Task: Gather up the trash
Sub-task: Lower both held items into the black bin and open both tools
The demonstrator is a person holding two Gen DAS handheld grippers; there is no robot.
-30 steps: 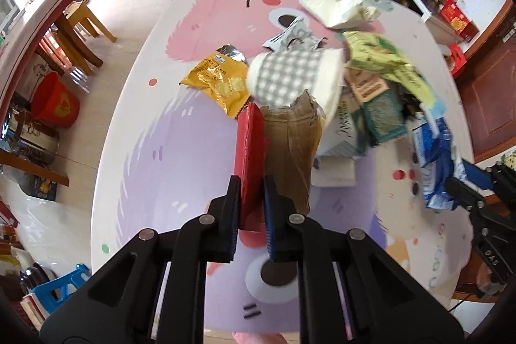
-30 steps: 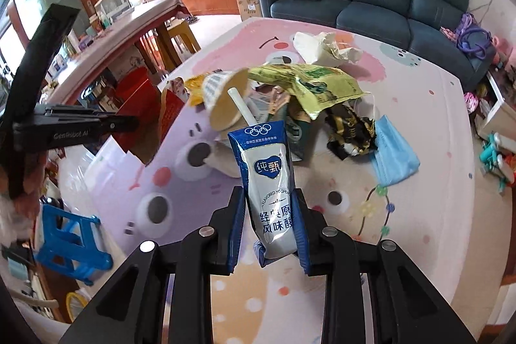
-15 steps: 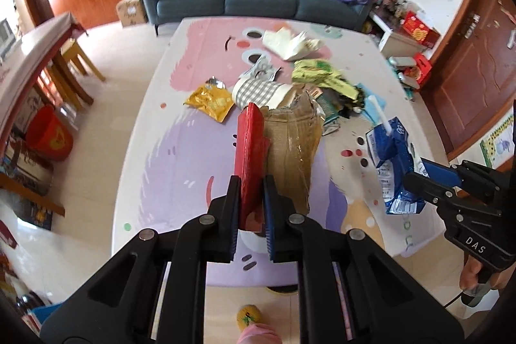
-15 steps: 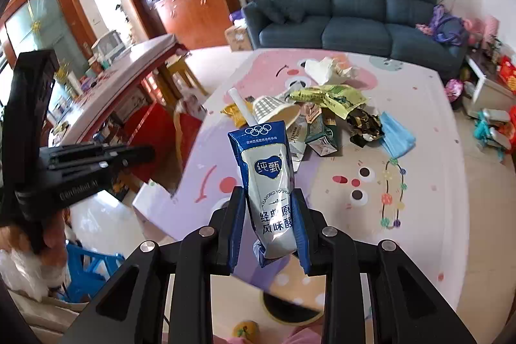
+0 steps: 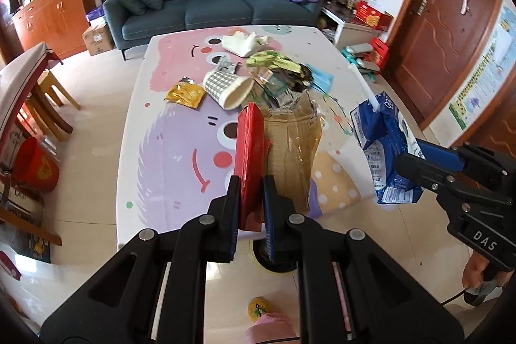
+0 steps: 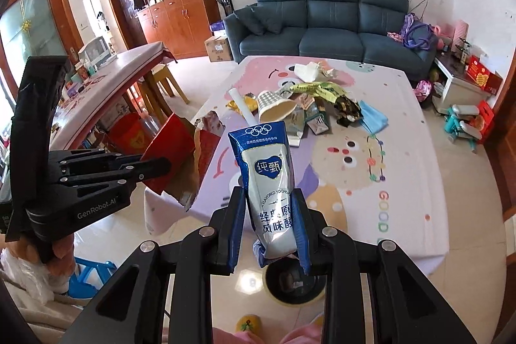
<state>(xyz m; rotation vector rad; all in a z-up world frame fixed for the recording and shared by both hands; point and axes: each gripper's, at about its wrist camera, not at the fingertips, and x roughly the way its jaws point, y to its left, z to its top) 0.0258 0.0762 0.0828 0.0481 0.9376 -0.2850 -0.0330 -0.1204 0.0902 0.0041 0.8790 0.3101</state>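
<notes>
Trash fills both tongs, held off the near edge of the counter. Left tongs are pinched tight on a red packet with a torn brown wrapper hanging beside it. Right tongs are clamped on a blue-and-white yogurt pouch with a white straw. Beyond, near the counter's middle, lie a checked paper cup, a yellow packet and more litter.

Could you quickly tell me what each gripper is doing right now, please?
Left gripper: shut on the red wrapper.
Right gripper: shut on the yogurt pouch.
</notes>
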